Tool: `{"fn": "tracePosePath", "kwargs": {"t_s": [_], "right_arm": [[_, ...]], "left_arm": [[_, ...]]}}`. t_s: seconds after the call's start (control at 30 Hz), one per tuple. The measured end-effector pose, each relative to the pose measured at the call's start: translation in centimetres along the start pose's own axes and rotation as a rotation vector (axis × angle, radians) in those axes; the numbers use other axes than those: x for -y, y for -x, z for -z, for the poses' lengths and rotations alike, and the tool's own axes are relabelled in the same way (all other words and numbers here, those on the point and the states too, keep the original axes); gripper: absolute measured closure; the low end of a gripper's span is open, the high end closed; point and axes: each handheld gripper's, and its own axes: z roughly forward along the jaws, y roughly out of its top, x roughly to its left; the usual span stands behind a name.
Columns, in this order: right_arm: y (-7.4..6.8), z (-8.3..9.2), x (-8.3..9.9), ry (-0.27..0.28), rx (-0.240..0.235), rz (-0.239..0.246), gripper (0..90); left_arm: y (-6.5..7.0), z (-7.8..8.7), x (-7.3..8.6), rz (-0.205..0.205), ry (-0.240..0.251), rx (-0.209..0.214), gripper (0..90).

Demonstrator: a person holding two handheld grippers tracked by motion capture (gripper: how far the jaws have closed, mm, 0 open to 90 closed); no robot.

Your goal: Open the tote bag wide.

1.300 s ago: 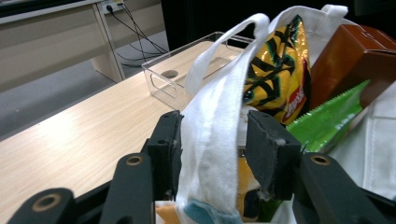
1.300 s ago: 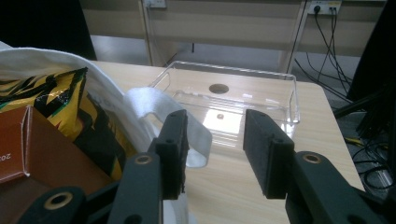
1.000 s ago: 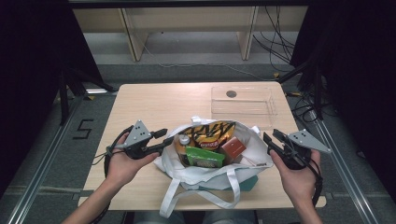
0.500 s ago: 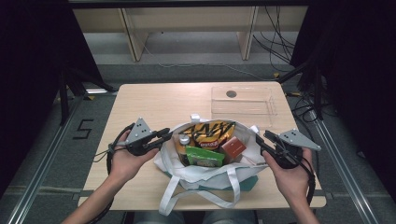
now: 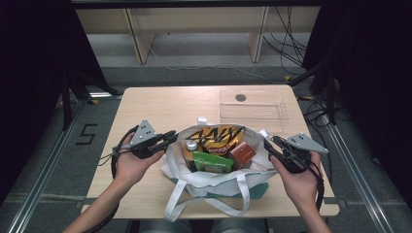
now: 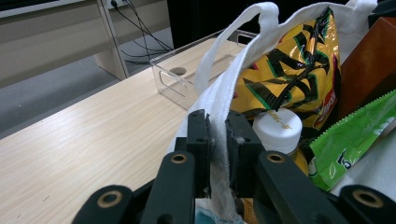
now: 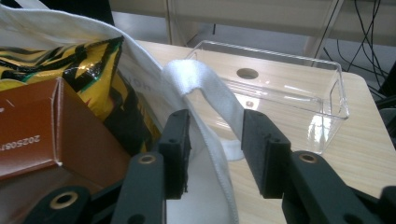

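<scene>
On the near middle of the table (image 5: 145, 104), the white tote bag (image 5: 204, 182) is pinched at its left rim by the left gripper (image 6: 217, 133). The right gripper (image 7: 212, 140), half open, has just been closing around the right rim, which should be squeezed firmly before pulling.

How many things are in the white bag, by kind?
Chip bags: 1
Bottles: 1
Green packets: 1
Brown boxes: 1
Total: 4 that I can see in the white bag
</scene>
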Motion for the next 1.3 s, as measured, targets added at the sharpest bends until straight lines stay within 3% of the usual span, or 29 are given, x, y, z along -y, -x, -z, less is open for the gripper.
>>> {"fn": "tracePosePath", "kwargs": {"t_s": [0.07, 0.13, 0.23, 0.27, 0.33, 0.37, 0.43, 0.47, 0.53, 0.73, 0.87, 0.93, 0.97, 1.0, 1.13, 1.2, 1.3], "right_arm": [[-0.2, 0.0, 0.0, -0.023, -0.01, -0.036, 66.5], [0.2, -0.2, 0.0, -0.021, -0.018, 0.0, 69.5], [-0.1, -0.2, 0.0, -0.031, -0.019, -0.024, 74.0], [0.1, -0.2, -0.1, -0.037, -0.033, -0.006, 75.1], [-0.1, -0.2, -0.1, -0.043, -0.019, -0.002, 78.1], [0.1, -0.4, -0.2, -0.039, -0.023, 0.026, 79.2], [-0.1, -0.3, -0.2, -0.046, -0.02, 0.007, 80.8], [0.0, -0.3, -0.3, -0.042, -0.019, 0.021, 81.2], [-0.3, -0.4, -0.2, -0.032, -0.019, -0.005, 81.7], [-0.2, -1.1, -0.2, -0.046, -0.02, 0.047, 82.4], [-0.2, -1.8, 0.1, -0.057, -0.025, 0.05, 82.8], [-0.3, -2.1, 0.3, -0.064, -0.017, 0.02, 82.9], [-0.3, -2.2, 0.4, -0.088, -0.016, 0.022, 83.0], [0.0, -2.4, 0.4, -0.078, -0.02, 0.05, 83.1], [-0.1, -2.6, 0.6, -0.104, -0.017, 0.019, 83.2], [0.2, -3.1, 0.7, -0.085, -0.016, 0.047, 83.5], [0.3, -3.4, 0.9, -0.091, -0.024, 0.039, 84.9]], "left_arm": [[-0.1, 0.0, 0.0, 0.001, 0.001, -0.001, 80.9], [-0.2, -0.1, 0.0, -0.003, 0.003, -0.004, 81.1], [-0.2, -0.2, 0.0, 0.002, 0.006, -0.002, 81.3], [-0.2, -0.2, 0.0, 0.002, 0.002, -0.005, 81.3], [-0.3, -0.3, 0.0, 0.0, 0.0, -0.007, 81.6], [-0.3, -0.3, 0.0, 0.003, 0.0, -0.008, 81.7], [-0.4, -0.4, 0.0, 0.0, 0.0, -0.011, 81.9], [-0.5, -0.4, 0.0, 0.001, -0.001, -0.011, 82.1], [-0.7, -0.6, 0.1, 0.004, -0.004, -0.015, 82.4], [-1.1, -1.6, 0.9, 0.008, -0.034, -0.026, 83.8], [-1.5, -2.4, 1.6, 0.008, -0.052, -0.031, 85.7], [-1.6, -2.8, 1.9, 0.008, -0.058, -0.029, 86.2], [-1.7, -3.0, 2.1, 0.009, -0.066, -0.033, 86.3], [-1.7, -3.2, 2.2, 0.005, -0.07, -0.033, 86.4], [-1.9, -3.8, 2.7, -0.003, -0.09, -0.039, 86.6], [-1.9, -4.0, 2.9, -0.001, -0.094, -0.038, 86.6], [-2.1, -4.3, 3.4, 0.003, -0.103, -0.035, 86.7]]}}
